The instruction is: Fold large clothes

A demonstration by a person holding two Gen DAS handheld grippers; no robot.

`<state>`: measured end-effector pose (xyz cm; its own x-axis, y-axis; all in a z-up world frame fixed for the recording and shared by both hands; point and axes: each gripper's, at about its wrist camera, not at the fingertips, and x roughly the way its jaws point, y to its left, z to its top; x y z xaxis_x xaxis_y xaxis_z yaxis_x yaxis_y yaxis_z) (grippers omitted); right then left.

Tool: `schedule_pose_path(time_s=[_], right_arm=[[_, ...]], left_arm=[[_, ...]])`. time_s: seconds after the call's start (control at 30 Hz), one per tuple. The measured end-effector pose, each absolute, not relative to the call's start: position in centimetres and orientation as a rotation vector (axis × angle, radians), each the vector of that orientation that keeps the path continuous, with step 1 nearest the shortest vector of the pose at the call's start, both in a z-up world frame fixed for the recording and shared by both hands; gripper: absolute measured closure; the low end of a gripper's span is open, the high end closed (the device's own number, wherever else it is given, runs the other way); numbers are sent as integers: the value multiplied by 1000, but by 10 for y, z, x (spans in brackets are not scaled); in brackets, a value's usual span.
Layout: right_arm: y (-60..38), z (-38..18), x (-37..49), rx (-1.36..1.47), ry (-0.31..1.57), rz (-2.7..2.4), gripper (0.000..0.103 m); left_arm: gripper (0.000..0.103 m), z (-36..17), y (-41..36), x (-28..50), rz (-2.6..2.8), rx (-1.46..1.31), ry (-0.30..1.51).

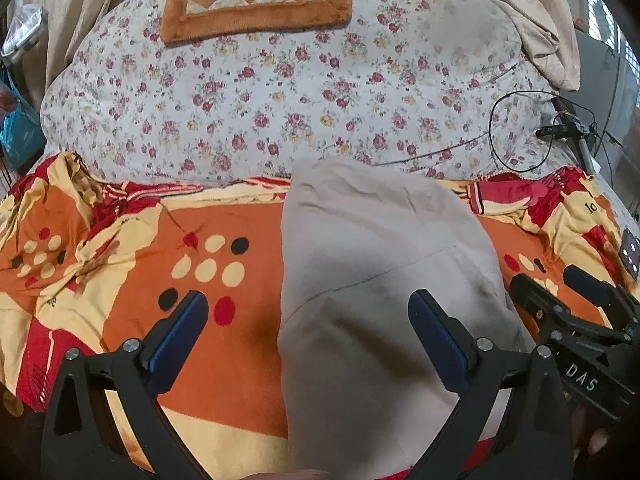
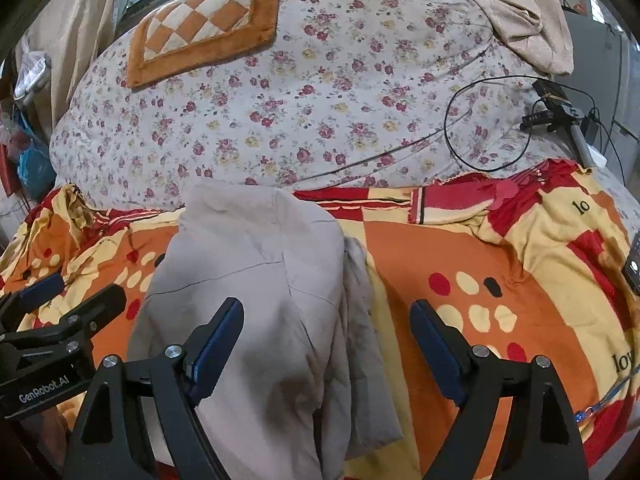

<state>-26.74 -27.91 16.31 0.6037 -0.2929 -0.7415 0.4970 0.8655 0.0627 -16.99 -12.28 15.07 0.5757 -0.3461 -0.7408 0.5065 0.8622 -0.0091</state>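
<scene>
Folded beige garment [image 1: 372, 280] on orange bedspread [image 1: 224, 240], left gripper [image 1: 308, 320] and right gripper [image 2: 328, 328] both apart, seemingly above it

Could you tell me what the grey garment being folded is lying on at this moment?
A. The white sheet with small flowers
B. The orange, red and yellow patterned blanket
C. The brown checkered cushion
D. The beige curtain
B: the grey garment lies in a folded strip on the orange patterned blanket, only its far end reaching toward the floral sheet, with the checkered cushion well beyond it.
</scene>
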Motion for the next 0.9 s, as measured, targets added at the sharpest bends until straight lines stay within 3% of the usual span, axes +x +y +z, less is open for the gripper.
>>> schedule_pose_path(time_s=[0.9], right_arm=[[-274,149,-258,267,841,-447,17]], left_arm=[[2,127,-113,-159,-474,191,864]])
